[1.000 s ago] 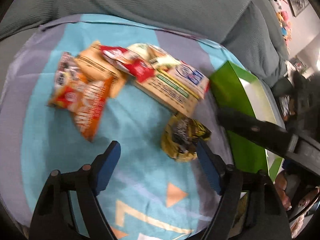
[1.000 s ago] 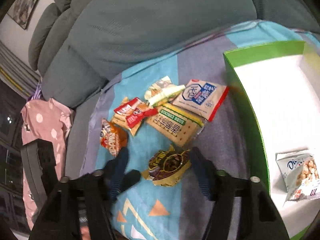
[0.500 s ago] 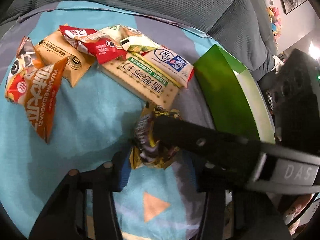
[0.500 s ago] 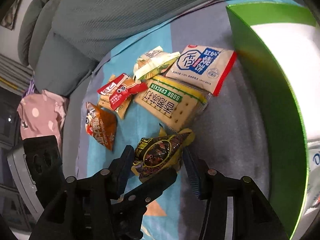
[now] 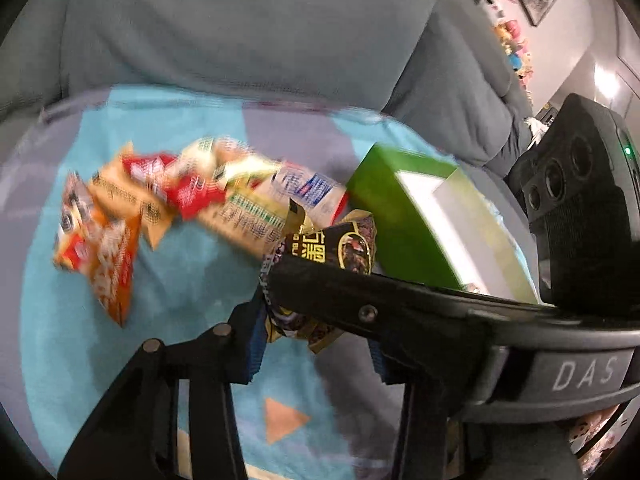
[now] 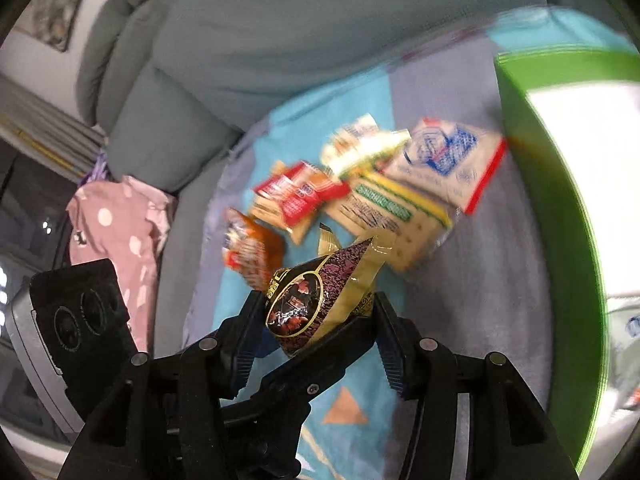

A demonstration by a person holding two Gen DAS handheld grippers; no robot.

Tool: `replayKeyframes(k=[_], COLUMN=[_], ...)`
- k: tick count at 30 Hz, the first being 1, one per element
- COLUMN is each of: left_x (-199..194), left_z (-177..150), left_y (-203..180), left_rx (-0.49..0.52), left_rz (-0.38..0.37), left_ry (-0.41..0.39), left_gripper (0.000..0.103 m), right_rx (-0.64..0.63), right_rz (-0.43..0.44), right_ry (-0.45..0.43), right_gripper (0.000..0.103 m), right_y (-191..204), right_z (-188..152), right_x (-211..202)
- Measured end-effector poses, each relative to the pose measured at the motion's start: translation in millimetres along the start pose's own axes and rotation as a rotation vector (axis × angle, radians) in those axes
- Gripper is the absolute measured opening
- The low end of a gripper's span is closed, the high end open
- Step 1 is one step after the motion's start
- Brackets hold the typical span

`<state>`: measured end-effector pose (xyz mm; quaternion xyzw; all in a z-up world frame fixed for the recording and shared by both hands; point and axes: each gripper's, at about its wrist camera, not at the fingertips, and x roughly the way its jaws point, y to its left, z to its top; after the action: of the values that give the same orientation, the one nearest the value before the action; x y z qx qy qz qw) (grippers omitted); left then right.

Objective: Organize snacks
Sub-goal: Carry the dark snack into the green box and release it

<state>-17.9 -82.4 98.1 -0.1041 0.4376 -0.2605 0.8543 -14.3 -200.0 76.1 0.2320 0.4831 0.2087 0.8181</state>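
Note:
A dark brown and gold snack packet [image 5: 320, 248] [image 6: 316, 300] is lifted off the cloth. Both grippers close on it: my left gripper [image 5: 316, 328] and my right gripper [image 6: 316, 320] hold it together, crossing each other. The right gripper's finger [image 5: 360, 296] lies across the left wrist view. A pile of snack packets [image 5: 192, 200] [image 6: 360, 184] lies on the blue and grey cloth [image 5: 192, 320] behind. A green box [image 5: 400, 216] [image 6: 560, 220] with a white inside stands at the right.
Grey sofa cushions [image 5: 240, 40] rise behind the cloth. A pink spotted cloth [image 6: 116, 220] lies at the left in the right wrist view. A white packet [image 6: 632, 328] shows inside the box.
Both grippers have closed on the dark packet and lifted it off the cloth. The views have tilted up and the pile now blurs behind.

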Motion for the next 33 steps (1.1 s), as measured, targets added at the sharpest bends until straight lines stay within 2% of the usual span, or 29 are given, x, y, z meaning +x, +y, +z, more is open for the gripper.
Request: replayKeyframes(k=[6,13,23,27,33], left_x=[-18.9,1.0,36.2,51.7,77.5], left_z=[17.5,34.0,43.7,40.6,41.4], left_y=[-48.1,-94.2,-144.6,-158.8,-168.5], left_rx=[0.120,0.230,0.319,0.337,0.340], left_rz=[-0.017,-0.084,-0.157,-0.155,-0.188], left_ry=[-0.090,-0.097,-0.073,-0.072,0.004], left_gripper=[0.041,0.042,0.040,0.039,0.040], right_rx=[-0.036,-0.017,0.058,0.078,0.153], right_rz=[0.006,-0.038,-0.123,-0.206,-0.244], right_ry=[-0.142,-0.294,-0.386,-0.386,-0.385], right_gripper=[0.056,0.056,0.058,0.059,0.059], right_y=[10.9,-2.4,-37.7,-53.3,-86.1], right_z=[3.1,2.9,6.0,7.6,11.0], right_x=[-53.5,-110.2,-147.4,-152.2,-155.5])
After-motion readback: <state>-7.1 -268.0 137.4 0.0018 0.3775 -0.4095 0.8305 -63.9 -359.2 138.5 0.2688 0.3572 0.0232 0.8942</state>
